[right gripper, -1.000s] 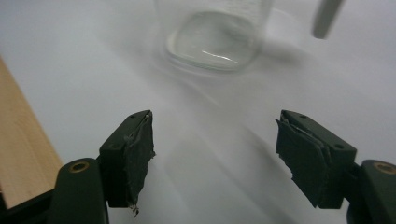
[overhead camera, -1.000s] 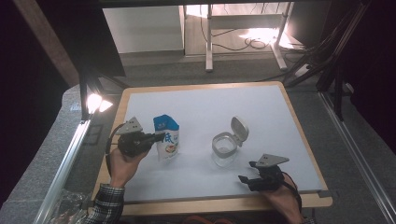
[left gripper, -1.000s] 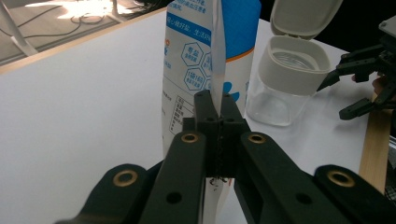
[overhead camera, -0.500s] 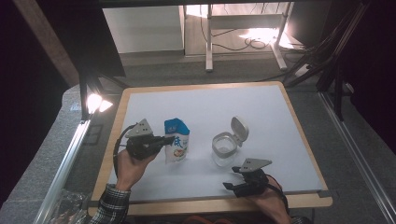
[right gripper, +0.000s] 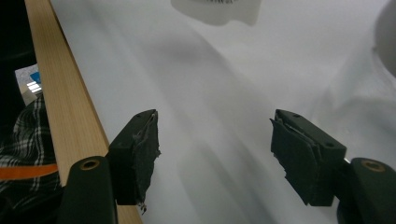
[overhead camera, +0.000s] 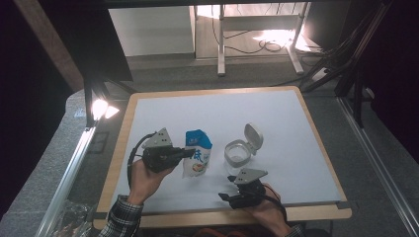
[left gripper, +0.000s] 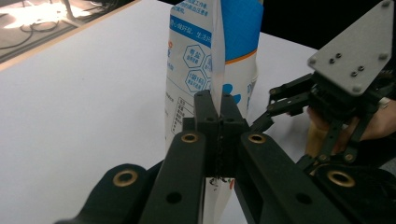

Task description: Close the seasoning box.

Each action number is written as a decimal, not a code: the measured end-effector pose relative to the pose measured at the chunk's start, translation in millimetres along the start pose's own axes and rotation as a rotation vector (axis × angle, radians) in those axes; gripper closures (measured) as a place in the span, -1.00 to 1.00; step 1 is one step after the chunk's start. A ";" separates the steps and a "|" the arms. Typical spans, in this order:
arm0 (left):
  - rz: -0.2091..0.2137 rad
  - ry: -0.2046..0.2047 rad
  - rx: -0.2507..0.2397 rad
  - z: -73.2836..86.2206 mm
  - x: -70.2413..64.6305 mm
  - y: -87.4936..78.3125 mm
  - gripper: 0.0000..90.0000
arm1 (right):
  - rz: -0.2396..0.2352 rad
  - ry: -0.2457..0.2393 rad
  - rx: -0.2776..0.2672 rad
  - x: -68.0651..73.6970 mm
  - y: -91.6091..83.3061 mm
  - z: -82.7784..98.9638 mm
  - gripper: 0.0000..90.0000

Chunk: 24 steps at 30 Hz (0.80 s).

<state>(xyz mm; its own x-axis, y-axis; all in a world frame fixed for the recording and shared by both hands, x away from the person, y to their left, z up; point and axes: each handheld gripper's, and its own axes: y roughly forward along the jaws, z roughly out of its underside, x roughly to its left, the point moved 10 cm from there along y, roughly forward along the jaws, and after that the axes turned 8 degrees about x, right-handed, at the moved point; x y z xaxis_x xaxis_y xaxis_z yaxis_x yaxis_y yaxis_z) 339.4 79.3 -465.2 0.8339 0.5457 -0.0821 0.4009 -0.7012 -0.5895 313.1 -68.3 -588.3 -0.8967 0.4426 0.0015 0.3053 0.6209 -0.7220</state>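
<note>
While the left gripper [overhead camera: 185,153] points right with its jaws pinched on the side seam of the upright blue-and-white pouch [overhead camera: 197,159] left of centre, the left hand [overhead camera: 143,178] grips from below. Near the table's [overhead camera: 276,113] front edge, the right gripper [right gripper: 215,154] lies level, its jaws apart with nothing between them, having just been closing.

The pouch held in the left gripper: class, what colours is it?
The pouch is white with a blue top and blue print, seen best in the left gripper view.

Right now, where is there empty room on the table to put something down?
The far half of the white table top, beyond the blue-and-white bag and clear lidded container, is bare. It is crowded near the front edge, around both grippers.
</note>
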 end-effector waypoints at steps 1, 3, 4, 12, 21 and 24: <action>0.001 0.005 0.004 -0.6 -1.1 0.2 1.00 | 0.003 -0.001 0.001 1.1 1.6 -2.0 -0.27; 0.004 0.010 0.004 -2.8 -3.9 0.4 1.00 | 0.013 -0.010 -0.004 3.4 5.3 -6.8 -0.27; 0.004 0.010 0.004 -2.8 -3.9 0.4 1.00 | 0.013 -0.010 -0.004 3.4 5.3 -6.8 -0.27; 0.025 0.029 0.004 -13.2 -17.6 -3.2 1.00 | 0.056 -0.051 -0.021 10.9 24.6 -26.0 -0.27; 0.038 0.034 0.013 -15.3 -25.7 -7.0 1.00 | 0.102 -0.004 -0.046 6.4 34.6 -37.3 -0.27; 0.048 0.030 0.012 -15.5 -26.9 -7.6 1.00 | 0.106 0.014 -0.054 4.7 36.9 -39.0 -0.27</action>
<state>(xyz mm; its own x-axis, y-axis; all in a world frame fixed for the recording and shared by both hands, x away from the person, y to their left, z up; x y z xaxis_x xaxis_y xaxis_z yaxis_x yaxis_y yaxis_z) 319.8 62.9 -446.0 0.8630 0.4976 -0.0869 0.3557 -0.7207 -0.5950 332.6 -18.0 -587.9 -0.8540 0.5164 -0.0635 0.4156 0.6035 -0.6805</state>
